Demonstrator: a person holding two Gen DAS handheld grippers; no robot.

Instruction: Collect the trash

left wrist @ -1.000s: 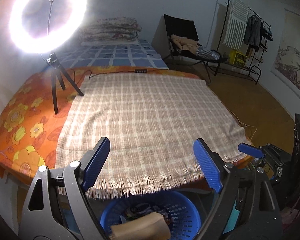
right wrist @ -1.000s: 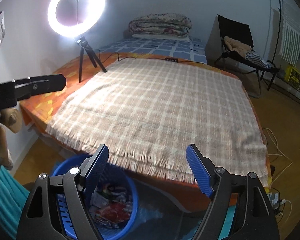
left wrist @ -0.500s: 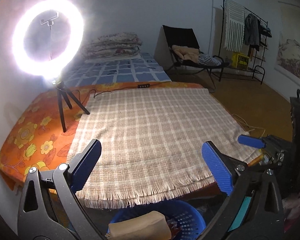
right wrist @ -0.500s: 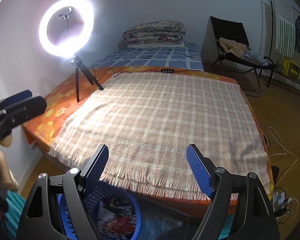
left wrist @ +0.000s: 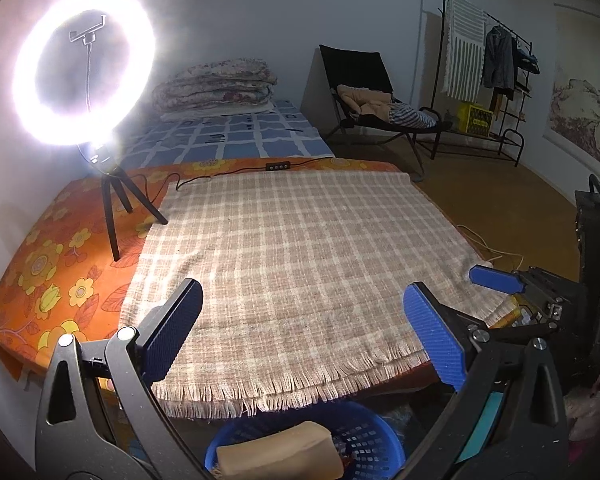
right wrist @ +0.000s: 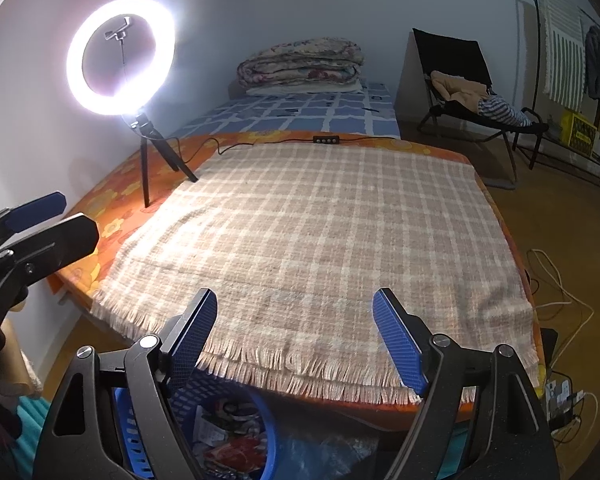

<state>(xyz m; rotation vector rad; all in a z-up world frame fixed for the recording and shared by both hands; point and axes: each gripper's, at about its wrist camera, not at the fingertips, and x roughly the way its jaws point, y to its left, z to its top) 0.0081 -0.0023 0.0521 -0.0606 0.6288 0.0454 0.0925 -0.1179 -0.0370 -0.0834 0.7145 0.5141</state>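
Trash (right wrist: 228, 446) lies in the blue basket (right wrist: 260, 432) on the floor, under the near edge of the bed, low so pieces can drop in. Above the basket, left claw (left wrist: 304, 328) and right claw (right wrist: 296, 332) are both spread and empty. Beyond it, the plaid blanket (right wrist: 320, 240) carries no litter.

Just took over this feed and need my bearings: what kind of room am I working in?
Most likely a bedroom in a home: a bed with folded quilts, a clothes rack by the wall, and a chair piled with clothing. A blue basket holding trash sits below the near edge.
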